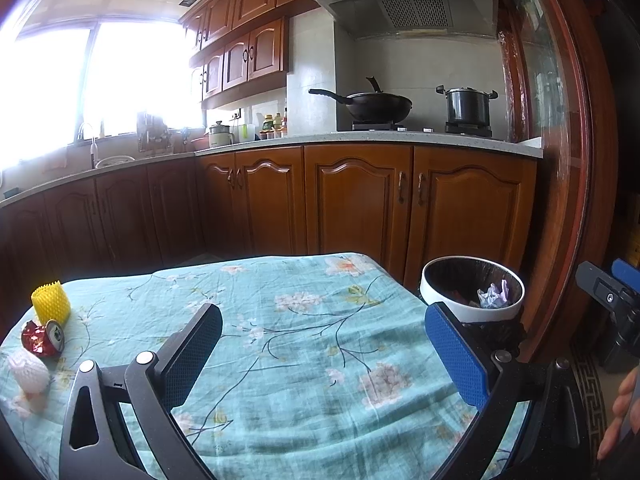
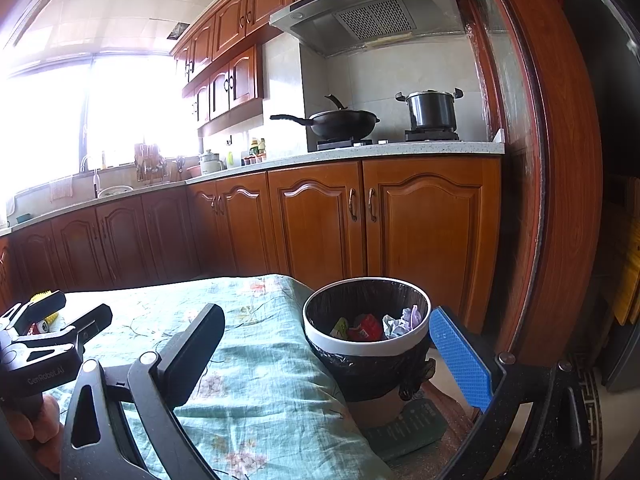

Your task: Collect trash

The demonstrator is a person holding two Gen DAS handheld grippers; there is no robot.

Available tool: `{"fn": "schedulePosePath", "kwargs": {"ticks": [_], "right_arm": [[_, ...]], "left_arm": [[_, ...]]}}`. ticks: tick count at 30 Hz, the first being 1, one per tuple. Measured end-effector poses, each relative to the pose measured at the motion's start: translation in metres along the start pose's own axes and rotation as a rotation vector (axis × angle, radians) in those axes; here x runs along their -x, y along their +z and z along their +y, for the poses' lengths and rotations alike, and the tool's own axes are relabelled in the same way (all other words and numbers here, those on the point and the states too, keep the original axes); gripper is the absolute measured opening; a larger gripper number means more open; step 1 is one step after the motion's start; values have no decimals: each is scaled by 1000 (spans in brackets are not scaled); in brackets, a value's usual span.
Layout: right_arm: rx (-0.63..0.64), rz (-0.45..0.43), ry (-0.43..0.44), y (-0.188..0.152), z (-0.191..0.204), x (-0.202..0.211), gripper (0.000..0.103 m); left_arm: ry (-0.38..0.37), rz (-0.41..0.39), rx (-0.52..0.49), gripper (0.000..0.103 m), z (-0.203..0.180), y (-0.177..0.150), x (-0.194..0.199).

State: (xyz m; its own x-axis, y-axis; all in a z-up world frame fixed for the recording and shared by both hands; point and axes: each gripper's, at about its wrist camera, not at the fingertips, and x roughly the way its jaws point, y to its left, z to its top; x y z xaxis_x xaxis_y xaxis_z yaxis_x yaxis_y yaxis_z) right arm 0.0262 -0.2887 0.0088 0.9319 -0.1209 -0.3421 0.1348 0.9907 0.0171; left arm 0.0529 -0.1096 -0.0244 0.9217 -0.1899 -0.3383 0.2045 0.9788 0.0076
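A yellow foam net sleeve (image 1: 51, 301), a crushed red can (image 1: 43, 338) and a white foam net (image 1: 29, 369) lie at the table's left edge in the left wrist view. My left gripper (image 1: 324, 332) is open and empty above the table's middle, right of them. A white-rimmed bin (image 2: 366, 322) with a black liner stands off the table's right edge; it also shows in the left wrist view (image 1: 472, 289). It holds crumpled paper and red wrappers. My right gripper (image 2: 326, 336) is open and empty, in front of the bin.
The table wears a teal floral cloth (image 1: 304, 344). Brown kitchen cabinets (image 1: 356, 200) and a counter with a wok (image 1: 376, 106) and a pot (image 1: 468, 106) stand behind. A wooden door frame (image 2: 560, 200) rises at the right. The bin rests on a low stand (image 2: 404, 420).
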Motion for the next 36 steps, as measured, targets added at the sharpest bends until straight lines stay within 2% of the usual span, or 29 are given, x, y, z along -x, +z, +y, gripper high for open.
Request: {"fn": "schedulePosePath", "kwargs": {"ticks": [24, 36], "right_arm": [[-8, 7, 11, 1, 3, -1, 103], [-22, 39, 23, -3, 4, -11, 103]], "left_arm": [[-14, 7, 0, 102, 5, -2, -4], [-34, 27, 0, 102, 10, -3, -11]]}}
